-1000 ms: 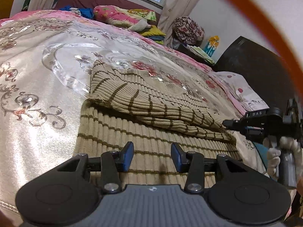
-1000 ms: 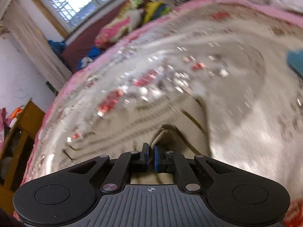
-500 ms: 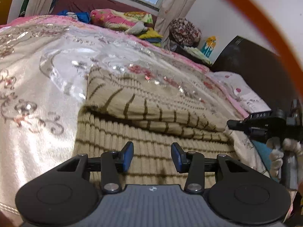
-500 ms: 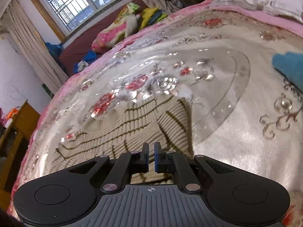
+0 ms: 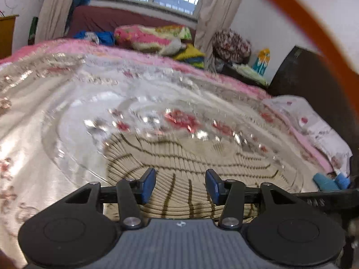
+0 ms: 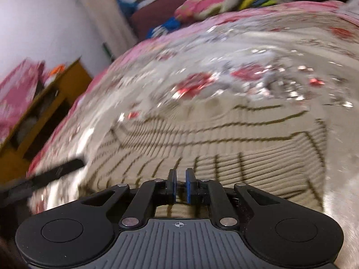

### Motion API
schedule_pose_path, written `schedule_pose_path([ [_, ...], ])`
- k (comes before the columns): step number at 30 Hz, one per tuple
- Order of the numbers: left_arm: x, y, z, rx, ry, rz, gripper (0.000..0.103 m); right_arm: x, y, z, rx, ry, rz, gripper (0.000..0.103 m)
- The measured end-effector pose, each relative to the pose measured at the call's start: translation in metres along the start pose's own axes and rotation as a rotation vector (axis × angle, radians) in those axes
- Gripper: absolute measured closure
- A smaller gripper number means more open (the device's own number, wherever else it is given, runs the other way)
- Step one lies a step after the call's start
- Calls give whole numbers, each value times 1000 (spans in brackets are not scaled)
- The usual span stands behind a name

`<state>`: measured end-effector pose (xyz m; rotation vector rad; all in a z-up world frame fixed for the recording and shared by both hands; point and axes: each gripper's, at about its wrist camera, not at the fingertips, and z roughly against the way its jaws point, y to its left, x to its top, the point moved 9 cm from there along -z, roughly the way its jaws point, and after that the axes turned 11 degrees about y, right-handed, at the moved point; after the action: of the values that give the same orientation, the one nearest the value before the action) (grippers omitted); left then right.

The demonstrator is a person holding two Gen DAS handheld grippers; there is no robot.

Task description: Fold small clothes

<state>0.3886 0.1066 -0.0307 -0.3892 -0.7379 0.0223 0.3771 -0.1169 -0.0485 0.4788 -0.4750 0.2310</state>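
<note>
A beige ribbed knit garment with thin brown stripes (image 5: 190,170) lies folded on the shiny floral bedspread (image 5: 56,116). It also shows in the right wrist view (image 6: 235,148). My left gripper (image 5: 180,186) is open and empty, just above the garment's near part. My right gripper (image 6: 181,185) has its pads nearly together with a narrow gap, over the garment's near edge; nothing shows between them. The right gripper's arm (image 5: 323,199) shows at the right of the left wrist view. Both views are motion-blurred.
A blue cloth (image 5: 329,182) lies at the right on the bed. A white floral pillow (image 5: 314,125) and a dark headboard (image 5: 309,76) are at the right. Pillows and piled clothes (image 5: 152,37) lie under the window. A wooden cabinet (image 6: 38,116) stands left of the bed.
Both grippers have moved and tilted over the garment, and the views are now blurred. The right gripper's pads have parted slightly. The garment's raised fold now lies flatter.
</note>
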Motion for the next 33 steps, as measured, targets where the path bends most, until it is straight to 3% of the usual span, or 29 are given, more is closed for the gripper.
schedule_pose_path([
  [4, -32, -5, -18, 14, 106, -40, 50, -23, 2, -1, 27, 69, 71, 91],
  [7, -55, -11, -10, 46, 112, -133, 50, -44, -2, 8, 32, 94, 109, 91],
  [9, -62, -15, -1, 59, 122, -171, 50, -57, -15, 9, -17, 131, 87, 91],
  [13, -64, -20, 15, 44, 137, -174, 50, -72, -27, 30, 5, 96, 18, 88],
  [18, -44, -34, 32, -24, 66, -134, 50, -70, -26, 61, 27, 11, -2, 88],
  [22, -26, -48, 19, -37, 39, -135, 50, -51, -22, 63, 4, -25, 7, 88],
  [27, -25, -47, -15, -13, 101, -121, 50, -28, -26, 45, -20, -63, -20, 88],
  [30, -39, -43, -24, 12, 153, -130, 50, -32, -33, 24, -37, -9, -23, 88],
  [33, -51, -44, -18, 33, 157, -179, 50, -46, -35, 24, -49, 15, 2, 88],
])
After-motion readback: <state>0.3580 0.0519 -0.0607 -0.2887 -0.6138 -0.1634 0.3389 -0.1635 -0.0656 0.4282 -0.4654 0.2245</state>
